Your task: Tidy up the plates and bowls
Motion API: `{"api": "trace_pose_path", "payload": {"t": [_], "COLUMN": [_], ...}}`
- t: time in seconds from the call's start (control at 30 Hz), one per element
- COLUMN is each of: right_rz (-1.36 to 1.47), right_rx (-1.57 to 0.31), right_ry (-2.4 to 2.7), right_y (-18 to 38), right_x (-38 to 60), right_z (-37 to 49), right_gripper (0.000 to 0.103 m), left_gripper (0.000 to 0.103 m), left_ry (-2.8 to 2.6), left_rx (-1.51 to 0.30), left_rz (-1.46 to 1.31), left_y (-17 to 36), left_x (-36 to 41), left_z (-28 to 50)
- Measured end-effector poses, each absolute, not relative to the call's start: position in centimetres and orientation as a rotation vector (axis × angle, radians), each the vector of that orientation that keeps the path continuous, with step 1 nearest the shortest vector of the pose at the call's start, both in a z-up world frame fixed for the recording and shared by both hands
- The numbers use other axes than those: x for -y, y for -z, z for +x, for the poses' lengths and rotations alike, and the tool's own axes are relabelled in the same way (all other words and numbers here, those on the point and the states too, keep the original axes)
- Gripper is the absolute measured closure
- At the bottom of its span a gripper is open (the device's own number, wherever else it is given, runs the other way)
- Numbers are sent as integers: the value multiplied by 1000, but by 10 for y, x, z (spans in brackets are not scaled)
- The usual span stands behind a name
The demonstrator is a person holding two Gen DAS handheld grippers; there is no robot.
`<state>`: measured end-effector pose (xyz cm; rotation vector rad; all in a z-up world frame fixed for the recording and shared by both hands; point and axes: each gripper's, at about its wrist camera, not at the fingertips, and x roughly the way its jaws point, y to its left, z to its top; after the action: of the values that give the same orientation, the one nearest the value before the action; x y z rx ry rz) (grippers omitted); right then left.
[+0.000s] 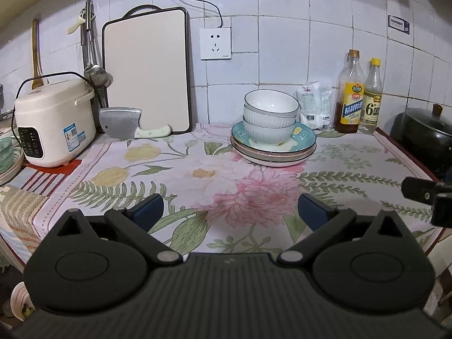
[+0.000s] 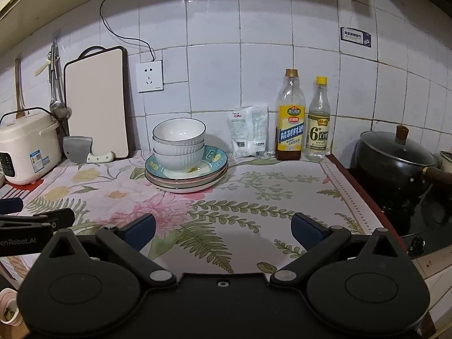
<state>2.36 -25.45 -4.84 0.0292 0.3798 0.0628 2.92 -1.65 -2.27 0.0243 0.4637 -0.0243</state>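
Three white ribbed bowls (image 1: 270, 115) stand nested on a stack of plates (image 1: 273, 152), the top plate teal with a yellow pattern, at the back of the floral counter cloth. The same bowls (image 2: 179, 144) and plates (image 2: 186, 179) show in the right wrist view. My left gripper (image 1: 230, 207) is open and empty, low over the cloth, well in front of the stack. My right gripper (image 2: 223, 227) is open and empty, in front and to the right of the stack. More plates with a green bowl (image 1: 7, 155) sit at the far left edge.
A rice cooker (image 1: 55, 124), a cleaver (image 1: 124, 124) and a cutting board (image 1: 147, 70) stand at the back left. A white bag (image 2: 250, 130) and two bottles (image 2: 291, 118) stand right of the stack. A black lidded pot (image 2: 395, 158) sits on the stove at the right.
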Motion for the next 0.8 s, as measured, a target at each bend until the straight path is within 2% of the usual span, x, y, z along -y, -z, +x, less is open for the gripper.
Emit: {"api": "trace_pose_path", "payload": {"t": [0.8], "right_rz": [11], "right_rx": [-355], "right_ry": [-31], "right_y": [57], "right_x": [244], "right_z": [28], "right_gripper": [0], "left_gripper": [0], "left_ry": [-7], "left_rx": [-455], "left_rz": [24], "left_y": [28], "left_x": [15], "left_z": [31]}}
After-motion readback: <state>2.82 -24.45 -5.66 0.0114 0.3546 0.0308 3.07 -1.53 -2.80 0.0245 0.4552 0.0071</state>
